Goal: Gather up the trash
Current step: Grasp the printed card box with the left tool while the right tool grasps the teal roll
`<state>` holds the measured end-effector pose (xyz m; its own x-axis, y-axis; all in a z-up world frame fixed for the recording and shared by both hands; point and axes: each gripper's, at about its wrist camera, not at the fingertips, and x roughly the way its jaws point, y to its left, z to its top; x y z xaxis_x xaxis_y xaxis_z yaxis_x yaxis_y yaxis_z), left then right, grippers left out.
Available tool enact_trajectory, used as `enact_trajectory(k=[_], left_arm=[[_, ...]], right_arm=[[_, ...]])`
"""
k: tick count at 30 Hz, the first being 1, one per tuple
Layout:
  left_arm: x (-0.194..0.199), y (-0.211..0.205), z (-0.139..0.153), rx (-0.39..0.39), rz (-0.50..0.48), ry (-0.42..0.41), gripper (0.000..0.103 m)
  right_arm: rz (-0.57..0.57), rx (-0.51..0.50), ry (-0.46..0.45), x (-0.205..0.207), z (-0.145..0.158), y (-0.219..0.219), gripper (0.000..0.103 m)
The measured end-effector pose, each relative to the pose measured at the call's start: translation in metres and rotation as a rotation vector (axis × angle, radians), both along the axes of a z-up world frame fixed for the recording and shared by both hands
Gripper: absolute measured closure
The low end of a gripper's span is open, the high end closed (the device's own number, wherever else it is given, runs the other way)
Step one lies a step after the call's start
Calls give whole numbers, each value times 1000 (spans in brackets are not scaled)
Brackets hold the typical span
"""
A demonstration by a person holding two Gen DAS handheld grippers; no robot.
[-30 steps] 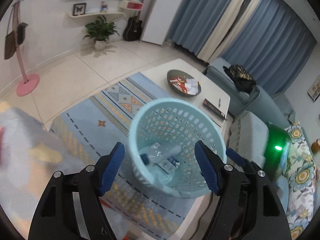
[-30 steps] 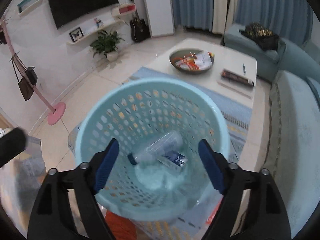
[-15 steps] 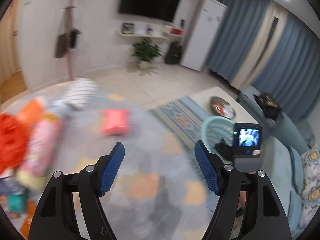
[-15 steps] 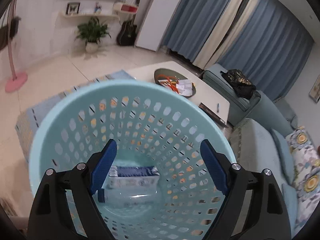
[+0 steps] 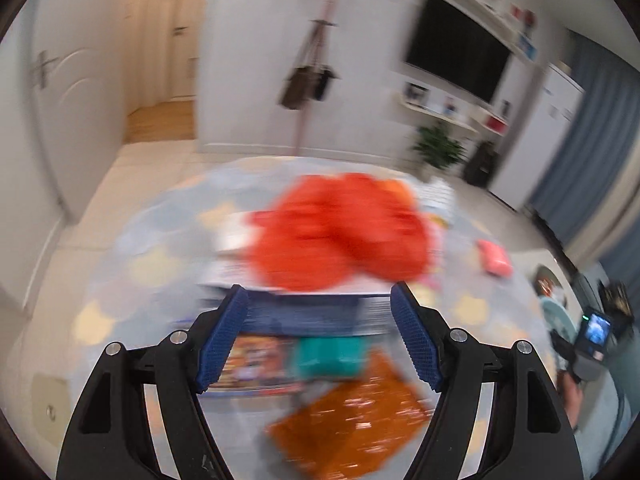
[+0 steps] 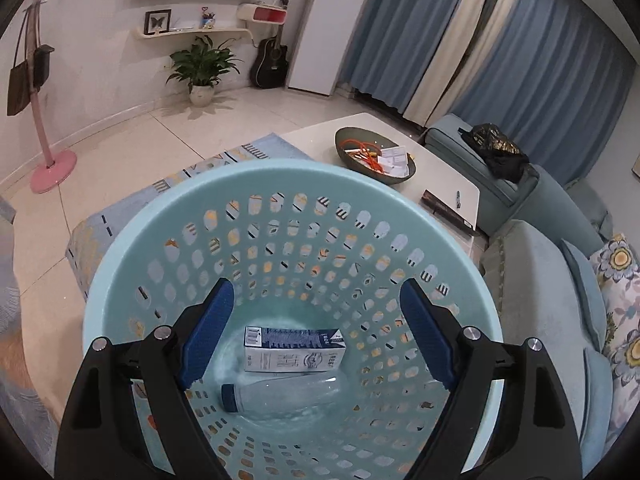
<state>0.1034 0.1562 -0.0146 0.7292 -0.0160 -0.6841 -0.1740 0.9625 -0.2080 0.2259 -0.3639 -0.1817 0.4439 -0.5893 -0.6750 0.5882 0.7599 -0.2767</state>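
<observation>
My left gripper (image 5: 320,292) is open above a blurred heap of trash on a cloth-covered table (image 5: 132,264). The heap holds a red plastic bag (image 5: 340,236), a dark blue packet (image 5: 312,316) level with the fingertips, a teal packet (image 5: 332,356), an orange wrapper (image 5: 352,416) and a colourful packet (image 5: 256,364). Nothing is gripped. My right gripper (image 6: 316,286) hangs open over a pale blue perforated basket (image 6: 280,168). A blue and white carton (image 6: 294,350) and a clear bottle (image 6: 280,394) lie on the basket's bottom.
A pink packet (image 5: 494,262) lies apart at the table's right. Behind the basket stands a white coffee table (image 6: 440,176) with a bowl (image 6: 376,156) of small items, then a grey-blue sofa (image 6: 540,280). A pink coat stand (image 6: 52,168) and a plant (image 6: 202,68) stand by the wall.
The left gripper has swung away from the basket to the left, over the table's trash heap. The right gripper has dropped closer to the basket, and the view of carton and bottle has turned.
</observation>
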Motion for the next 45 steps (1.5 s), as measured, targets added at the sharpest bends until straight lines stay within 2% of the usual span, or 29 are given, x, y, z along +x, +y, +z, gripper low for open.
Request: enact_trajectory(k=[3, 6, 9, 12, 14, 17, 20, 24, 27, 28, 30, 33, 34, 36, 39, 42, 45], left_arm=[[-11, 35, -5, -7, 60, 16, 31], [-18, 65, -16, -54, 87, 29, 31], [-11, 86, -27, -94, 100, 49, 33], [-3, 96, -42, -141, 67, 81, 35], [2, 95, -48, -176, 22, 88, 35], [12, 92, -56, -230, -45, 89, 50], [3, 86, -61, -245, -87, 106, 63], [-21, 69, -66, -277, -154, 123, 64], [-43, 44, -65, -275, -249, 141, 64], [-51, 32, -63, -268, -298, 147, 63], [-64, 11, -59, -216, -380, 154, 51], [-72, -3, -47, -68, -366, 123, 37], [-72, -6, -42, -36, -366, 105, 33], [-62, -12, -38, -12, -375, 102, 20], [-43, -20, -45, -23, -402, 143, 19], [-28, -38, -58, 37, -400, 212, 21], [-22, -44, -67, 32, -387, 255, 29]], right_arm=[[-26, -89, -92, -13, 36, 15, 22], [53, -69, -199, -30, 81, 40, 22], [225, 28, -269, -42, 116, 77, 22], [430, 128, -264, -48, 136, 129, 22], [523, 150, -251, -53, 142, 157, 24], [679, 169, -227, -56, 147, 203, 45], [783, 168, -203, -62, 148, 239, 57], [851, 189, -167, -66, 142, 260, 57], [883, 180, -146, -69, 136, 274, 57], [888, 182, -140, -72, 134, 278, 57], [894, 210, -126, -72, 127, 277, 57], [923, 268, -118, -73, 123, 276, 57], [938, 289, -118, -75, 123, 277, 57], [983, 348, -106, -80, 122, 280, 56], [1046, 390, -88, -91, 117, 292, 47], [1081, 413, -53, -93, 112, 307, 46], [1119, 437, -32, -93, 112, 322, 46]])
